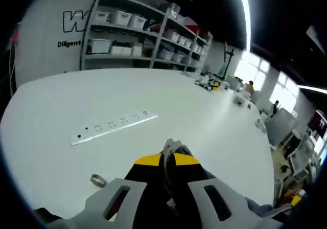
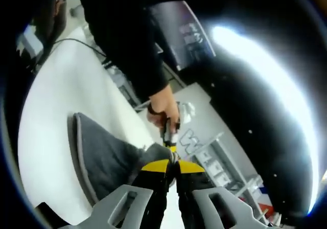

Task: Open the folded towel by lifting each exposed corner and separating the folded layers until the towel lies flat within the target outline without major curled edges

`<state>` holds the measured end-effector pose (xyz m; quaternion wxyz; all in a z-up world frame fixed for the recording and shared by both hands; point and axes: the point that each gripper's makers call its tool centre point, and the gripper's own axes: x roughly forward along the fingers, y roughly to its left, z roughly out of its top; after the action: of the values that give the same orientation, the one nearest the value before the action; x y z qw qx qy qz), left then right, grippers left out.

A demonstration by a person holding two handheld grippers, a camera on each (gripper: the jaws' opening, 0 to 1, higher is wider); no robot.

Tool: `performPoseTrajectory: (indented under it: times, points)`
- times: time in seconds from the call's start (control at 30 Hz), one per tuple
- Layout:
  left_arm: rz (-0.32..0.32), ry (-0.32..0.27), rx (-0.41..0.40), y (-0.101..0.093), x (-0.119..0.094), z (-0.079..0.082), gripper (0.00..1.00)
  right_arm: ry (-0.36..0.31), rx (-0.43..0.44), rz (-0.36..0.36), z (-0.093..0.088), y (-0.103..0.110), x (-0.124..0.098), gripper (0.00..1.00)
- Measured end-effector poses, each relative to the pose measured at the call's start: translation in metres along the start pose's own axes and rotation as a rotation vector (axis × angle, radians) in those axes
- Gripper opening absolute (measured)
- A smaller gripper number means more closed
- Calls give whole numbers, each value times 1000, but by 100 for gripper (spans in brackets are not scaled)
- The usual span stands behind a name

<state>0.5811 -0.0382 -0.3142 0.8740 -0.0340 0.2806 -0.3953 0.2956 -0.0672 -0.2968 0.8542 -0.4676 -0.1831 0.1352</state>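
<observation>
Firstly, left gripper view: white rounded table [image 1: 61, 101]; long white power strip [image 1: 113, 127] lying at ten o'clock from the left gripper [image 1: 171, 155]; small metal ring [image 1: 97, 180] at nine o'clock. Yellow-tipped jaws pressed together on a bunched grey cloth edge. Shelving with white storage bins [image 1: 127, 35] at twelve o'clock. Right gripper view: grey folded towel [image 2: 102, 155] draped at nine o'clock; right gripper [image 2: 172, 162] clamped on its raised corner; a person's hand [image 2: 163, 109] at twelve o'clock.

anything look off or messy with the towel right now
Yes: the grey towel is not flat; it hangs bunched from the right tool, with another pinch in the left tool. A small roll of tape sits loose on the white table.
</observation>
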Motion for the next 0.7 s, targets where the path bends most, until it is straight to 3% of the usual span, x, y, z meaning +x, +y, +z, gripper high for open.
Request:
performPoseTrajectory:
  times: [0.27,0.7]
  points:
    - [-59,-71,-74,-29,-1,4,4,14,6,-19,-4,-8,-4,0]
    - [-83,-76,-94,-43,20,11,4,50,19,-61,-21,-29,-8,0]
